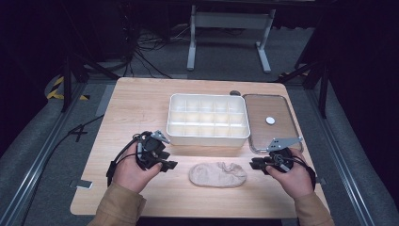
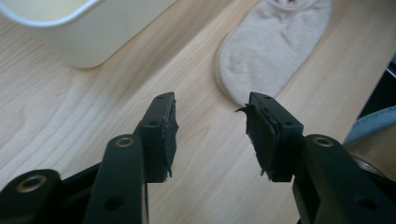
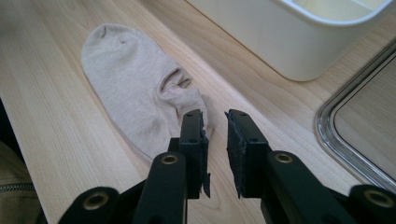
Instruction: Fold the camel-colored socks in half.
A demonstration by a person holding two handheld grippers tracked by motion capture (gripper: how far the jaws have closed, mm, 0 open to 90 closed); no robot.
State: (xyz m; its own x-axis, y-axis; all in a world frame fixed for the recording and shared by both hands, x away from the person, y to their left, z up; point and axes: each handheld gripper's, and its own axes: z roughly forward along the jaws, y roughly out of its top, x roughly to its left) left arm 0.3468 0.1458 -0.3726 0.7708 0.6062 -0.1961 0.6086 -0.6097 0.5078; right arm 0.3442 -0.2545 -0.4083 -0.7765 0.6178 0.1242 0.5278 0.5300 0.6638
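Sock [image 1: 218, 174], beige, limp and light, lies flat on the table [image 1: 141, 101] between the left gripper [image 1: 168, 165], jaws wide apart beside its toe, and the right gripper [image 1: 254, 164], jaws narrowly parted at its cuff, likely the easiest pinch.

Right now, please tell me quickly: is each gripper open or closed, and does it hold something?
Left gripper: open, holding nothing, just short of the sock.
Right gripper: open with a narrow gap, holding nothing, at the sock's edge.
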